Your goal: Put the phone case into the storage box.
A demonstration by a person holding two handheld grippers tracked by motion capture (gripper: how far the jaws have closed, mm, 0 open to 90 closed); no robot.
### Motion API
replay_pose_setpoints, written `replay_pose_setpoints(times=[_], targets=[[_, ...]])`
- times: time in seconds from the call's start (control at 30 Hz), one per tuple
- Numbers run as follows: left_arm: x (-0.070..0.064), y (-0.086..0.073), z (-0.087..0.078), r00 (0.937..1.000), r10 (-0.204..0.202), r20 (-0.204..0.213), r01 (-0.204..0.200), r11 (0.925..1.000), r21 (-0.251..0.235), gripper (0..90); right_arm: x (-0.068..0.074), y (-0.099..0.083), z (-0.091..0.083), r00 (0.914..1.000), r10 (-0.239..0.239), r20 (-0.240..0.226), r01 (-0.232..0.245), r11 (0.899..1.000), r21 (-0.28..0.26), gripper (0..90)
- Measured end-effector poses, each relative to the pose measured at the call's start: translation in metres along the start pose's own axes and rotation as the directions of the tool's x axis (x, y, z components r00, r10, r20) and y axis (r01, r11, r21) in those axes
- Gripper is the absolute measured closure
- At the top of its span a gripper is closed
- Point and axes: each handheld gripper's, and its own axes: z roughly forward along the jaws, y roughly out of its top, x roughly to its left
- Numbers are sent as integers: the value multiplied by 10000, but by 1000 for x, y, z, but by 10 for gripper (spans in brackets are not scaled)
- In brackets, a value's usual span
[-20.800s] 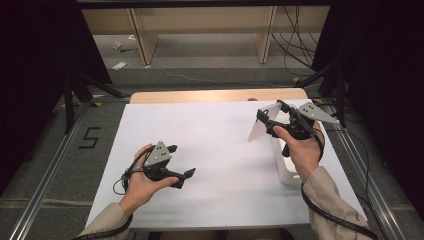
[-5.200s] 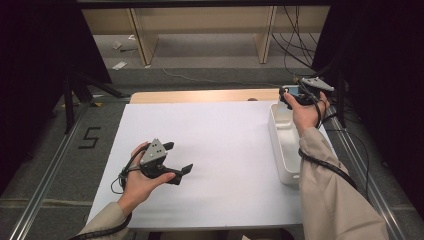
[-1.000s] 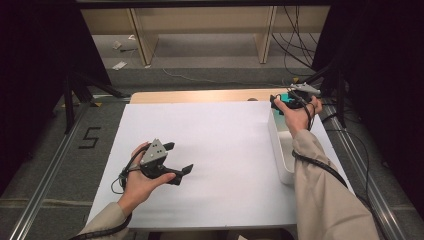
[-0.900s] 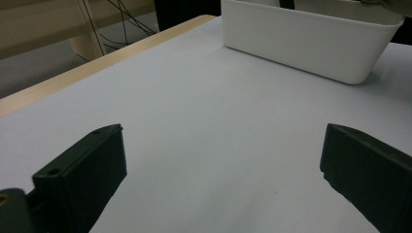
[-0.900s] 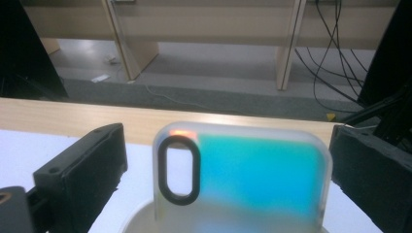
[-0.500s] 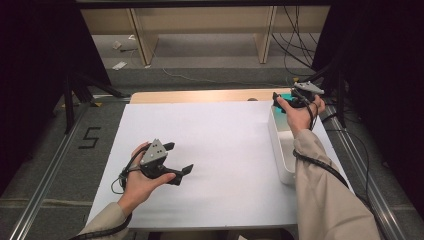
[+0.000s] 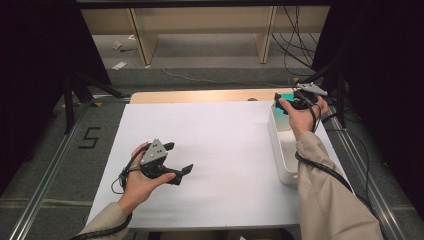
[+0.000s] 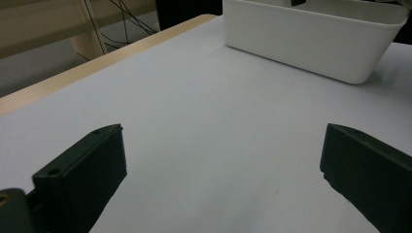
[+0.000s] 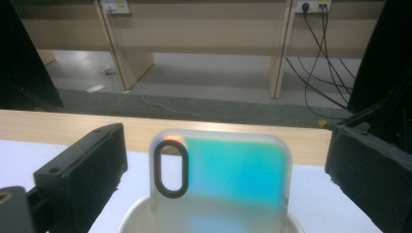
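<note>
Teal phone case (image 9: 221, 182) upright in white bin (image 7: 283, 145), between right gripper (image 9: 221, 165) spread jaws, untouched, nothing grasped.

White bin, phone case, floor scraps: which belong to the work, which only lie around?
In the work:
- phone case, upright between the open right gripper jaws, not clamped
- white bin

Lying about:
- left gripper, open on white table
- paper scraps, cables on floor

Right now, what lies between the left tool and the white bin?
Nothing: in the left gripper view, bare white table cover runs from the left tool, jaws apart, to the white bin. The high view agrees.
</note>
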Motion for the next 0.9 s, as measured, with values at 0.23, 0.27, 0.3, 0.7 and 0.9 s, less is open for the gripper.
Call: replay_pose_setpoints(times=[0.23,0.27,0.3,0.7,0.9], targets=[[0,0,0,10000,24,10,-24,10000,7,21,3,1,-6,9999,-24,-145,24,10000,-48,34],[-1,0,0,10000,25,11,-25,10000,5,22,3,1,-7,9999,-40,-155,39,10000,-72,35],[0,0,0,10000,20,9,-20,10000,3,22,3,1,-7,9999,-50,-156,48,10000,-79,36],[0,0,0,10000,-13,-17,13,10000,-14,22,4,-3,-14,9997,-93,-228,91,9999,-63,48],[0,1,0,10000,3,-20,-3,10000,-3,22,6,-2,-20,9992,-118,-381,113,9998,-133,57]])
